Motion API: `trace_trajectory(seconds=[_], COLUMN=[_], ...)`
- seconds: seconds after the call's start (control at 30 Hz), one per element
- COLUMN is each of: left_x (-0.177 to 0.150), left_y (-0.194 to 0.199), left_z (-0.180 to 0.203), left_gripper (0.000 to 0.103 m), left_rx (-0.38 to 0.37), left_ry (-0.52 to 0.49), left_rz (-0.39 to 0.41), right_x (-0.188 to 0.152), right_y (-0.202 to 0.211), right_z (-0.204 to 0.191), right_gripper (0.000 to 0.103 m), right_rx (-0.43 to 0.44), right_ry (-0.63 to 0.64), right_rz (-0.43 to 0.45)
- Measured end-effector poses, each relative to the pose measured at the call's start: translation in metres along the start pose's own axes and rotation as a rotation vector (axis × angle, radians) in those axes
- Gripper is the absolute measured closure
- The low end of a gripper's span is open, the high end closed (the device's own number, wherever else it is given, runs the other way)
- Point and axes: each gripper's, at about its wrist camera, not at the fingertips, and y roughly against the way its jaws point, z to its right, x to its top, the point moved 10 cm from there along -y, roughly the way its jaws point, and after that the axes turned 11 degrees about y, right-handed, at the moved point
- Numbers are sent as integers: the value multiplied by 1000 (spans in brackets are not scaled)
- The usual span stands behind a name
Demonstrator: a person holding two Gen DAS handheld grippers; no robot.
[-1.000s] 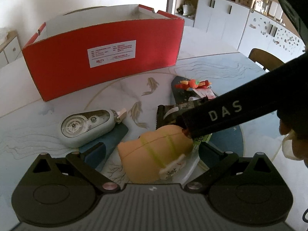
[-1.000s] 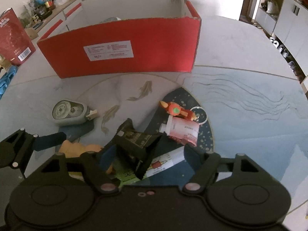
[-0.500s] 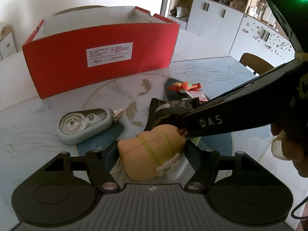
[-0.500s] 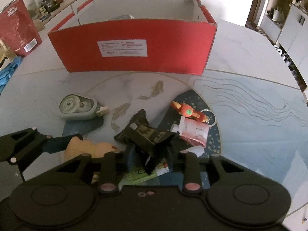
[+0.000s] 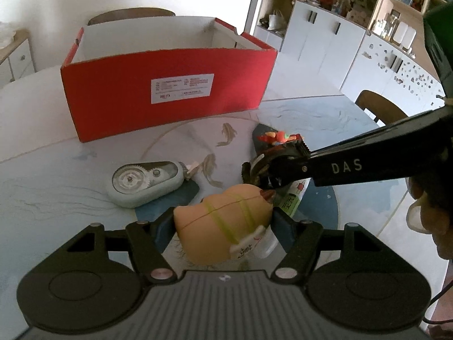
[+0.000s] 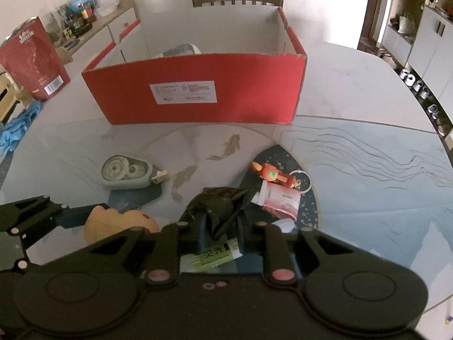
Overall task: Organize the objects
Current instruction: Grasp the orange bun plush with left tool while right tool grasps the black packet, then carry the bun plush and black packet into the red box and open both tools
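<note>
One open red cardboard box (image 6: 198, 96) stands at the far side of the round marble-patterned table (image 6: 368, 170), with something pale already lying inside it. The one peach-coloured soft plush toy (image 5: 223, 221) sits clamped between the jaws of the left gripper (image 5: 222, 228); it looks light and squashy, so a hold across its broad middle suits it. The one grey-green plastic correction-tape dispenser (image 5: 147, 182) lies on the table near it, rigid and probably light, best taken across its flat sides. The right gripper (image 6: 220, 226) has its jaws closed on the one crinkled black foil packet (image 6: 220, 204), thin, slippery and likely to crumple. One small orange-red toy keychain (image 6: 271, 174), one pink-red tube (image 6: 280, 201) and one green-labelled tube (image 6: 212, 255) remain on the table.
</note>
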Motion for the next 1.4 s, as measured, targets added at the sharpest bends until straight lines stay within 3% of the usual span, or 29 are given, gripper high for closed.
trace_trajectory(seconds=[0.37, 0.67, 1.13, 1.4], left_x=[14, 42, 131, 179], left_y=[19, 39, 65, 50], left_z=[1, -2, -19, -32], left_gripper=[32, 32, 32, 32], left_rx=[0, 2, 47, 96], left_ry=[20, 26, -23, -48], left_rz=[15, 55, 197, 211], right_x=[9, 33, 102, 137], right_y=[23, 59, 84, 72], right_z=[-7, -5, 19, 33], right_gripper=[85, 85, 84, 85], right_rx=[26, 41, 6, -30], right_ry=[-9, -8, 20, 22], right_rz=[41, 130, 258, 288])
